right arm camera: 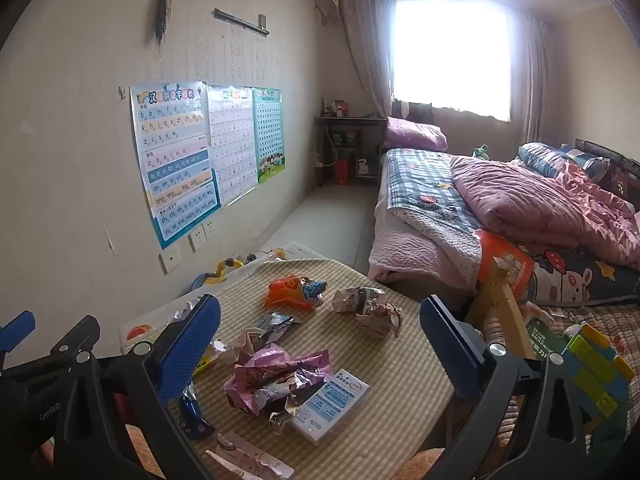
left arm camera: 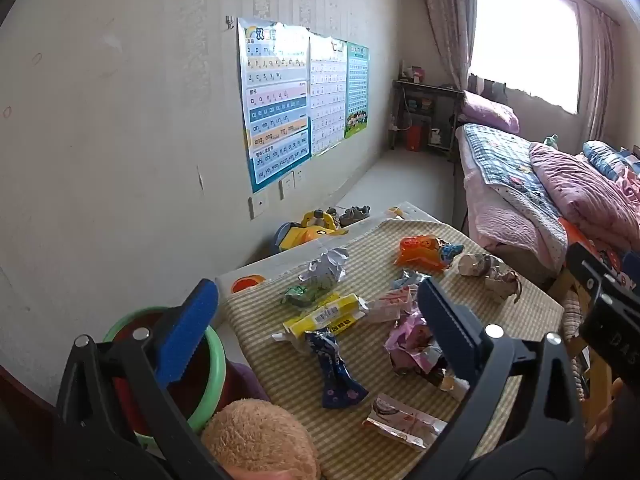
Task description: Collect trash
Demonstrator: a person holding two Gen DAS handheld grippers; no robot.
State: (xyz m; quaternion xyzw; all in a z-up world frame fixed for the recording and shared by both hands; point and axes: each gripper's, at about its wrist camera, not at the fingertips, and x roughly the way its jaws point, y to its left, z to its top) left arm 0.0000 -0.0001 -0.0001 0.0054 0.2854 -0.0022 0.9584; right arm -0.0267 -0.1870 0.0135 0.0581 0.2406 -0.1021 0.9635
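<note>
Several crumpled wrappers lie on a striped cloth (left arm camera: 360, 456) over a low table. Among them are a yellow box wrapper (left arm camera: 324, 316), a dark blue wrapper (left arm camera: 334, 368), a pink foil wrapper (right arm camera: 276, 376), an orange wrapper (right arm camera: 292, 292), crumpled paper (right arm camera: 376, 312) and a white-blue tissue pack (right arm camera: 332, 404). My left gripper (left arm camera: 320, 320) hangs open above the near-left wrappers and touches nothing. My right gripper (right arm camera: 320, 344) hangs open above the pink wrapper, also empty. A green-rimmed bin (left arm camera: 219, 364) with a red inside stands at the table's left, under the left finger.
A brown plush toy (left arm camera: 256, 440) lies at the table's near edge. A bed (right arm camera: 500, 208) with pink quilts fills the right side, with a wooden frame (right arm camera: 504, 300) and toy blocks (right arm camera: 596, 372) beside the table. A yellow toy (left arm camera: 308, 232) sits on the floor by the wall.
</note>
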